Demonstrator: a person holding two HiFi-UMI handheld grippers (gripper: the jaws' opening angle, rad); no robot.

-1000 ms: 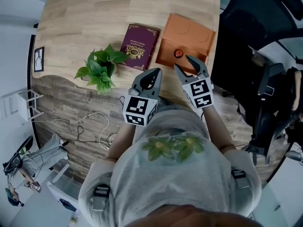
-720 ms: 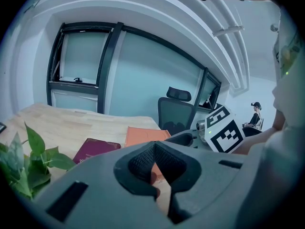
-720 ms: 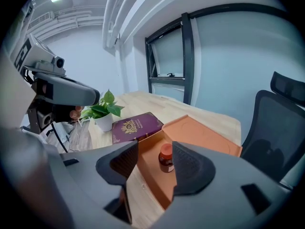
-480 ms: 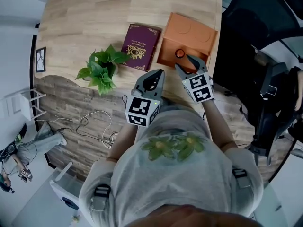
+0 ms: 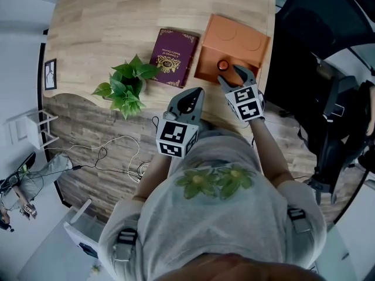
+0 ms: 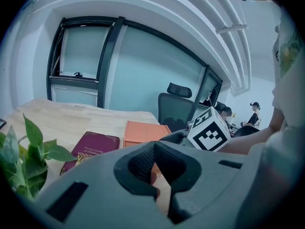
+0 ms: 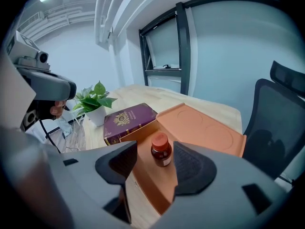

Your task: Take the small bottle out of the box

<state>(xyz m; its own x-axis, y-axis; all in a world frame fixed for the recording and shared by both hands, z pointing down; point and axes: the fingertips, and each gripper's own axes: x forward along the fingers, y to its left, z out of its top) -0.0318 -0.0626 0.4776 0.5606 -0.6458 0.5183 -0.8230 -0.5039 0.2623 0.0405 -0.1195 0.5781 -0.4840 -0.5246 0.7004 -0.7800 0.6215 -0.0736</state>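
On a wooden table (image 5: 105, 16), an orange box (image 5: 237, 34) lies open beside a book (image 5: 173, 57) and a potted plant (image 5: 125, 84). The right gripper (image 5: 229, 75), whose jaws have just been opening wide, lines up on the bottle (image 7: 161, 150). The bottle stands upright in the box's near half, framed between the pads but untouched. The left gripper (image 5: 190, 95) hangs closed and empty near the table edge. A clean pick likely means sinking lower, clearing the box wall and closing on the bottle's body below the cap. Count: one box, one book, one plant, one bottle, two grippers.
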